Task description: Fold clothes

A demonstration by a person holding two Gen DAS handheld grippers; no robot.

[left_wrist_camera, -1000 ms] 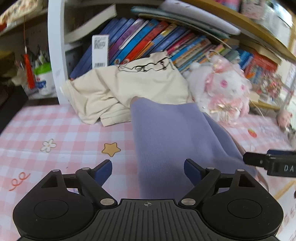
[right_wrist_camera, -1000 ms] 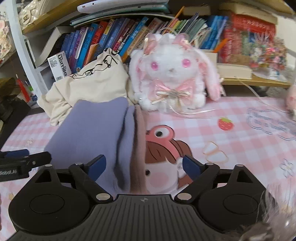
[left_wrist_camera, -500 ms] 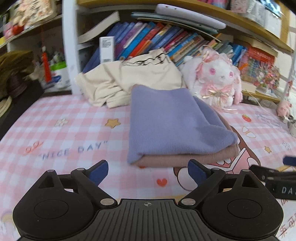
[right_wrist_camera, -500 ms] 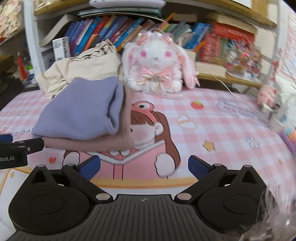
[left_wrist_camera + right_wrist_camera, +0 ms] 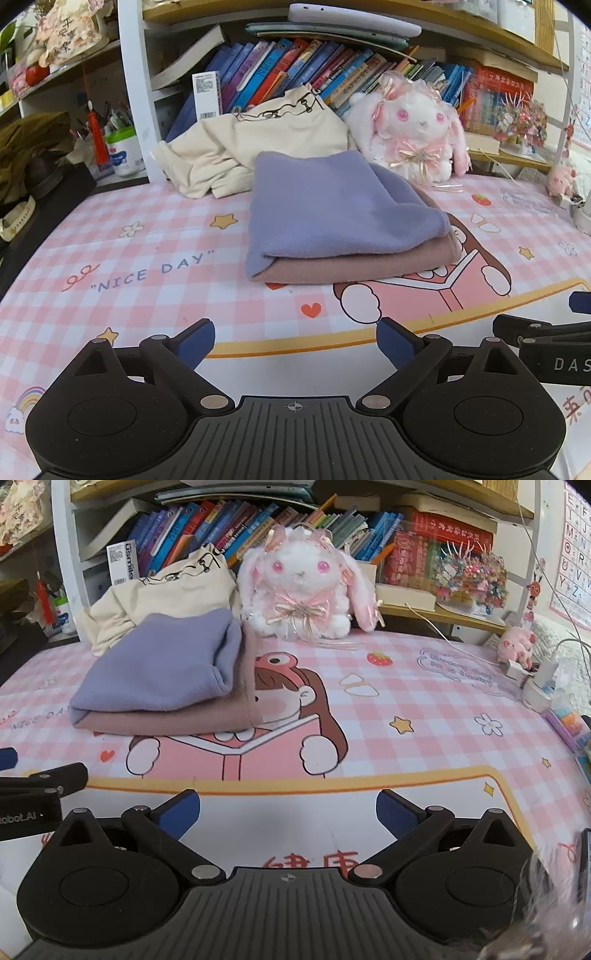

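Holding both tools clear of the work, I have my left gripper (image 5: 295,345) and my right gripper (image 5: 288,812) with jaws spread wide and nothing between them. Both pairs have just been opening; neither touches cloth.

Location of work: the lilac garment (image 5: 332,206) lies folded on top of the folded mauve garment (image 5: 369,264), stacked on the pink checked mat (image 5: 147,236), well ahead of both tools. The cream garment (image 5: 258,147) sits crumpled behind the stack, against the books (image 5: 295,70), apparently unfolded. A plush rabbit (image 5: 410,136) sits just beside the stack's far right corner.

Hazards, as I judge them:

1. Reaching over the stack for the cream garment. A low finger or trailing hem would drag the lilac layer off the mauve one and undo the fold. Cause: approach path too low.
2. Pulling the cream garment forward. It appears to lie against the stack's rear edge and near the rabbit; a fast pull could shove the stack or topple the toy. Cause: no lift before the pull.
3. Pinching several layers. The cream cloth is bunched, so a bite may catch more than one thickness and the garment would not spread flat.
4. Tool collision. The two grippers sit side by side, close together; converging on one point risks contact.
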